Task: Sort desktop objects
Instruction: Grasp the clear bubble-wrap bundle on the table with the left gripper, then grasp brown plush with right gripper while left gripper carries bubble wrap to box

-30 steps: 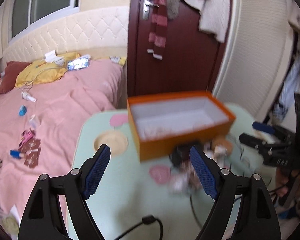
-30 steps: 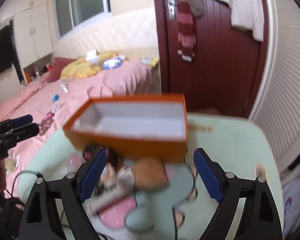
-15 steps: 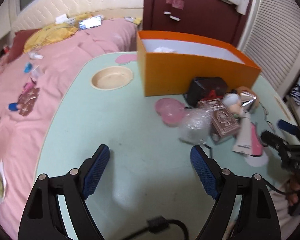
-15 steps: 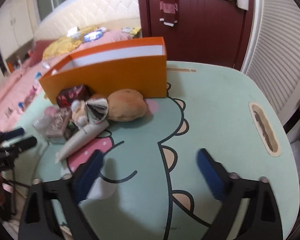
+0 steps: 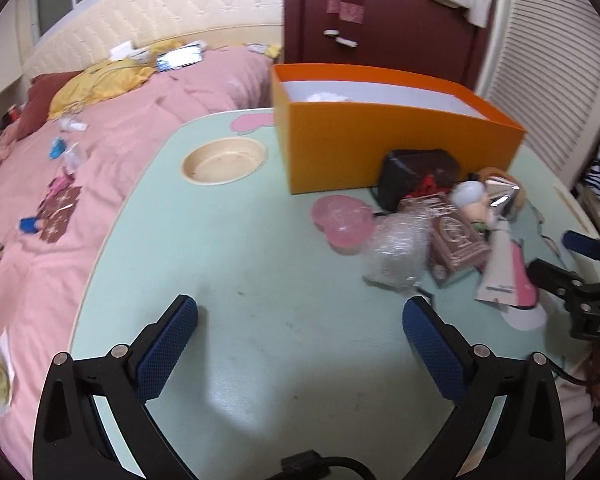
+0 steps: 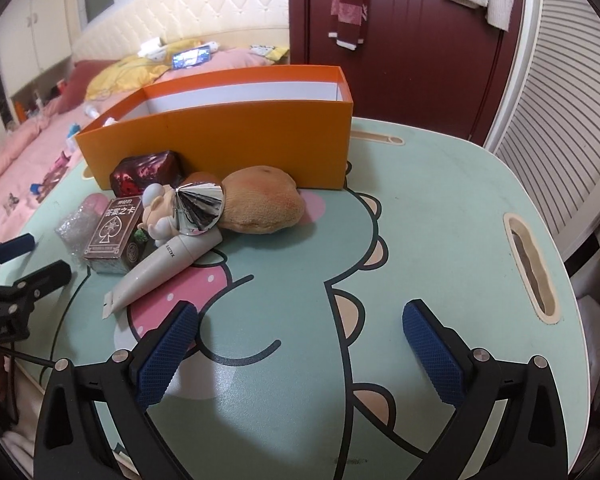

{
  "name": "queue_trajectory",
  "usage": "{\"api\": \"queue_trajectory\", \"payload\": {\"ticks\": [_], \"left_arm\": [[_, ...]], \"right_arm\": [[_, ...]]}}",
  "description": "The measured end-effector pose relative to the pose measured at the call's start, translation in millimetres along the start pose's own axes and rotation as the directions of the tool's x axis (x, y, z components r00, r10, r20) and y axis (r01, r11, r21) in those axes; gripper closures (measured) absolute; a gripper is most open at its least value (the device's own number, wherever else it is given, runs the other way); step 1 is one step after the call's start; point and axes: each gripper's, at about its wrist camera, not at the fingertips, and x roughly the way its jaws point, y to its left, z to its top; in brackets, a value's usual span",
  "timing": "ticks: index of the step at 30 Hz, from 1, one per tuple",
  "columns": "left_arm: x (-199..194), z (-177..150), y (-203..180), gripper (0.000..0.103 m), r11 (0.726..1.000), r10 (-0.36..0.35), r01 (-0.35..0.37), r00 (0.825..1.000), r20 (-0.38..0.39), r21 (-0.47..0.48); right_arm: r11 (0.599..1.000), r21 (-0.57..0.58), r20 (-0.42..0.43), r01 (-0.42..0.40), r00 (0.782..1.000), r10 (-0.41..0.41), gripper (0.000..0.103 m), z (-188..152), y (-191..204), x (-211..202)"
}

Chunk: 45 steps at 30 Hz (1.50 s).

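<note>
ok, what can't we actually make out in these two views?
- Orange box contents: near wall hides the floor in the right wrist view; the left wrist view shows only a white scrap.
- Dark pouch: partly behind the figurine.
- Card box print: blurred in the left wrist view.

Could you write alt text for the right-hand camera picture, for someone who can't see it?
An open gripper hovers empty over a green cartoon table. Beyond it, a plush toy, white tube, silver cone and card box lie before an orange box.
</note>
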Motion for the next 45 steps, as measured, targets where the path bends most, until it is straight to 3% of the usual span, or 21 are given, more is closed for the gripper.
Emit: {"api": "queue_trajectory", "payload": {"ticks": [4,9,13,16,18,22,27,30,33,35,39,42,45], "left_arm": [[-15,10,0,0.008,0.997,-0.071,0.072,0.996,0.06,-0.008],[-17,28,-8,0.012,0.995,-0.099,0.097,0.992,0.081,0.024],[3,38,-18,0.043,0.989,-0.141,0.14,0.99,0.009,0.046],[10,39,-21,0.044,0.984,-0.175,0.175,0.985,0.001,0.033],[9,38,-20,0.07,0.979,-0.202,0.202,0.979,-0.013,0.024],[-2,31,-18,0.07,0.978,-0.199,0.199,0.98,-0.016,0.054],[-13,18,1,0.07,0.989,-0.147,0.148,0.989,0.01,-0.004],[-11,12,8,0.07,0.99,-0.14,0.141,0.99,0.02,-0.025],[-10,13,11,0.07,0.987,-0.151,0.152,0.988,0.018,-0.047],[-10,13,10,0.07,0.988,-0.148,0.149,0.989,0.021,-0.039],[-8,12,9,0.07,0.988,-0.151,0.152,0.988,0.022,-0.04],[-8,12,12,0.069,0.985,-0.163,0.164,0.986,0.022,-0.055],[-7,13,14,0.069,0.983,-0.17,0.171,0.985,0.022,-0.064]], "right_arm": [[1.0,0.0,0.0,-0.001,1.0,0.001,0.0,10,-5,-20],[1.0,0.0,0.0,-0.001,1.0,0.001,0.0,8,-12,-28],[1.0,0.0,-0.003,0.0,1.0,0.0,0.0,8,-16,-36],[1.0,-0.006,-0.003,-0.003,1.0,0.003,0.0,9,-21,-34],[1.0,-0.008,-0.002,-0.004,1.0,0.004,0.0,8,-24,-36],[1.0,-0.009,-0.004,-0.007,1.0,0.007,0.0,8,-26,-42],[0.999,0.027,0.025,-0.043,0.999,0.042,0.002,13,-37,-51],[0.992,0.077,0.1,-0.103,0.99,0.095,0.008,29,-46,-62],[0.99,0.095,0.108,-0.1,0.99,0.09,0.023,55,-48,-55],[0.987,0.132,0.09,-0.093,0.993,0.081,0.029,71,-50,-44],[0.961,0.218,0.035,-0.172,0.985,0.169,0.032,86,-60,-15],[0.965,0.205,-0.002,-0.163,0.986,0.167,0.041,82,-53,-5],[0.973,0.166,-0.029,-0.162,0.985,0.169,0.041,74,-45,-2]]}}
